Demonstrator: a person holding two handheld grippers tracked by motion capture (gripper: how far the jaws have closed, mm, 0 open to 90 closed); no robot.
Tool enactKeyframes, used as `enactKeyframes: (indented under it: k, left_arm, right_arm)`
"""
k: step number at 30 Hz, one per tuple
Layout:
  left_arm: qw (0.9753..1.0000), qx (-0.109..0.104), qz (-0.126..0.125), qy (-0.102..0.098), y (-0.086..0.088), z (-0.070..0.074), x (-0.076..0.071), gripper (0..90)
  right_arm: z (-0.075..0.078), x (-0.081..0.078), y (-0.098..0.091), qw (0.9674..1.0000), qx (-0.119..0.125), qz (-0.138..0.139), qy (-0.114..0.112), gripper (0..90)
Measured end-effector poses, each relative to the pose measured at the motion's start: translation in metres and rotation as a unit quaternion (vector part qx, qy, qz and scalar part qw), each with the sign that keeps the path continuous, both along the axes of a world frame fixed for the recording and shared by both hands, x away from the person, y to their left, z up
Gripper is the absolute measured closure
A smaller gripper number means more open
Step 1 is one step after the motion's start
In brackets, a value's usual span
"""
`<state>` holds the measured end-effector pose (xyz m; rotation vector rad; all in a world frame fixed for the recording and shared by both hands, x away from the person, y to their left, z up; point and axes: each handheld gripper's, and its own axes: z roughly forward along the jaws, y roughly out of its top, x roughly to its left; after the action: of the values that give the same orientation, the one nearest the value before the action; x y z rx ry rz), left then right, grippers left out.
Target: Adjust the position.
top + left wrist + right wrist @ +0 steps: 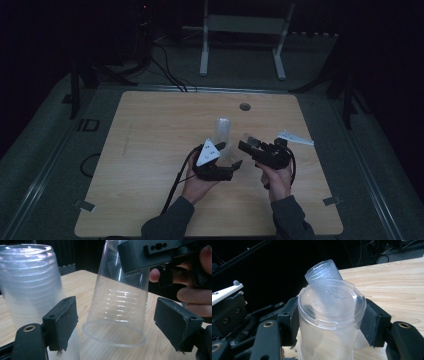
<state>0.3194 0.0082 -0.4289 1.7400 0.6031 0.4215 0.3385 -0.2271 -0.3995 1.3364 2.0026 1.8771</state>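
Two grippers meet over the table (150, 150), which I take first as the biggest thing here: pale wood, with a stack of clear cups (223, 131) standing upside down near its middle. Beside that stack, my right gripper (329, 322) pinches a single cup (120, 305) by its closed end, mouth down and tilted, its rim looking just above the wood. My left gripper (125, 320) stands spread, one pad on each side of the cup's lower wall and neither touching it. My guess is the cup is being passed to the left gripper or steadied. Risk one: thin plastic buckles if the left jaws close hard on the soft rim, and the cup could pop out. Risk two: if the right lets go before the left has a firm hold, the tilted cup drops and rolls. Risk three: the left gripper's outer pad sits close to the stack, so a sideways nudge could topple it. A small white item (295, 137) lies at the table's right edge.
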Motion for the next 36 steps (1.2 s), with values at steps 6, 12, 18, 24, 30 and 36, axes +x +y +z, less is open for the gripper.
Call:
enactKeyframes:
  k: [6,12,18,24,30,36]
  left_arm:
    - [0.9998,-0.016,-0.001,-0.011,-0.005,-0.004,0.003,19.1]
    - [0.9997,-0.022,0.001,-0.013,-0.008,-0.007,0.005,19.1]
    - [0.9996,-0.026,0.000,-0.014,-0.011,-0.008,0.005,20.0]
    - [0.9996,-0.023,-0.001,-0.013,-0.013,-0.009,0.006,21.9]
    - [0.9997,-0.019,0.002,-0.013,-0.012,-0.008,0.005,28.6]
    - [0.9998,-0.017,0.000,-0.012,-0.012,-0.007,0.004,30.3]
  right_arm:
    - [0.000,0.001,-0.001,0.9999,0.016,0.005,0.004,39.4]
    - [-0.003,0.003,-0.003,0.9990,0.041,0.010,0.016,40.2]
    - [-0.006,0.005,-0.007,0.9970,0.070,0.016,0.028,40.6]
    - [-0.008,0.005,-0.007,0.9959,0.081,0.021,0.034,40.7]
    - [-0.008,0.006,-0.007,0.9958,0.082,0.023,0.035,40.2]
    - [-0.007,0.006,-0.007,0.9963,0.074,0.024,0.035,35.9]
